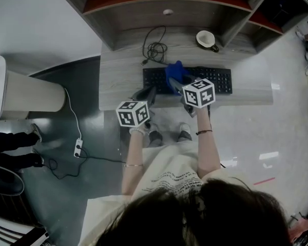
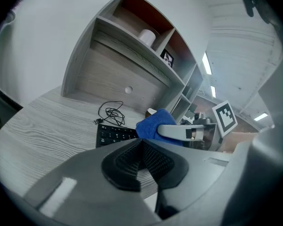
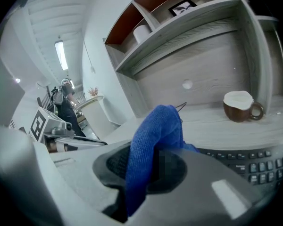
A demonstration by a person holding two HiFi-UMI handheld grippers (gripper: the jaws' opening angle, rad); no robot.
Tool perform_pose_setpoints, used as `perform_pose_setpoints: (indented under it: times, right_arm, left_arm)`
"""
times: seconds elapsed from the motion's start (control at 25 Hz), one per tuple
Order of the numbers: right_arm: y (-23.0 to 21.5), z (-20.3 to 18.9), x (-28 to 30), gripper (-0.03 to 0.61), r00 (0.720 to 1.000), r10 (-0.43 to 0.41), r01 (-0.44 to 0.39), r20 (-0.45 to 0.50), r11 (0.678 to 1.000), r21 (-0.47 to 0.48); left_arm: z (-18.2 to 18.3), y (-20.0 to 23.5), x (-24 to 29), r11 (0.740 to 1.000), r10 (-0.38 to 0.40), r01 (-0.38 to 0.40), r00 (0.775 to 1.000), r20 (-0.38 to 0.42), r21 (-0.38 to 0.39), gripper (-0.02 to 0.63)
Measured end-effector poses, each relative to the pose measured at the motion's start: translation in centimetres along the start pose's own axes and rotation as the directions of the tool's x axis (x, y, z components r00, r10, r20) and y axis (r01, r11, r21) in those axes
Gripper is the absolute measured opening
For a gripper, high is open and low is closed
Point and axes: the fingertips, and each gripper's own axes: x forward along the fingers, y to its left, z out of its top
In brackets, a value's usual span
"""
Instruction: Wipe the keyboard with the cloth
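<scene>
Gripping a fuzzy blue cloth (image 1: 174, 69), bunched over the flat black keyboard (image 1: 220, 80) on the wood-grain tabletop (image 1: 118, 86), the right gripper (image 1: 176, 85) is clenched; left gripper (image 1: 151, 93) closed, empty.

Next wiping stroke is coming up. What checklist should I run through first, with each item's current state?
1. Cloth gripped by right gripper: ok, jaws shut on it.
2. Cloth above keyboard: ok.
3. Cloth touching the keys: cannot tell.
4. Left gripper empty: ok, jaws shut on nothing.
5. Cable off the keyboard: ok, it lies behind it.
6. Mug out of the way: ok, it stands behind the keyboard, apart from it.
</scene>
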Motion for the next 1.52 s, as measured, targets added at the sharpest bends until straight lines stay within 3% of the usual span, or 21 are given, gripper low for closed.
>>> perform_pose_setpoints:
  times: [1.52]
  right_arm:
    - [5.0,0.1,5.6,0.058,0.999,-0.027,0.025,0.042,0.999,0.042]
  left_arm:
    - [0.2,6.1,-3.9,0.999,-0.042,0.043,0.998,-0.039,0.022,0.002]
